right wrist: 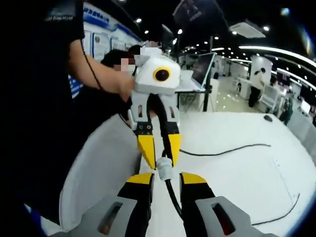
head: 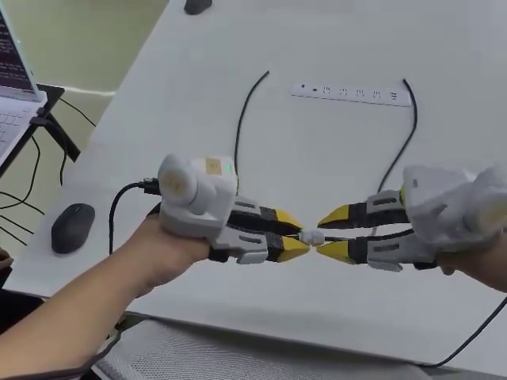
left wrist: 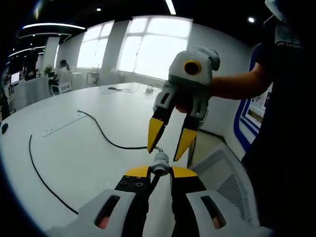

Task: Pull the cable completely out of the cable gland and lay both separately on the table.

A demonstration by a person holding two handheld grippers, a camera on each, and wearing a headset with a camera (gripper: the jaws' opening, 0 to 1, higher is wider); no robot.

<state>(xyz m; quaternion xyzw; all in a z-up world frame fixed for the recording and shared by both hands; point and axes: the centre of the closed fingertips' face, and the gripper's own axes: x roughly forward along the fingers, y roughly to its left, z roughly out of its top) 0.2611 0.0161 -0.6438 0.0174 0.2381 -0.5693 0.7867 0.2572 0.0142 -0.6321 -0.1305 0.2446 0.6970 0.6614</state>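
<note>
A small white cable gland [head: 312,237] hangs in the air above the white table's near edge. My left gripper [head: 303,237] is shut on it from the left. In the left gripper view the cable gland [left wrist: 159,160] sits between the yellow tips of the left gripper [left wrist: 160,171]. A black cable [head: 368,236] leaves the gland to the right and passes between the jaws of my right gripper [head: 321,236], which stands open around it. In the right gripper view the cable [right wrist: 173,195] runs down from the gland [right wrist: 164,169] between the spread tips of the right gripper [right wrist: 165,177].
A white power strip [head: 352,93] lies at the back of the table [head: 198,95], and loose black cables [head: 244,119] trail across the top. A dark mouse [head: 72,227] rests at the left edge. A laptop [head: 12,87] stands further left, and a mesh chair [head: 238,356] is below the near edge.
</note>
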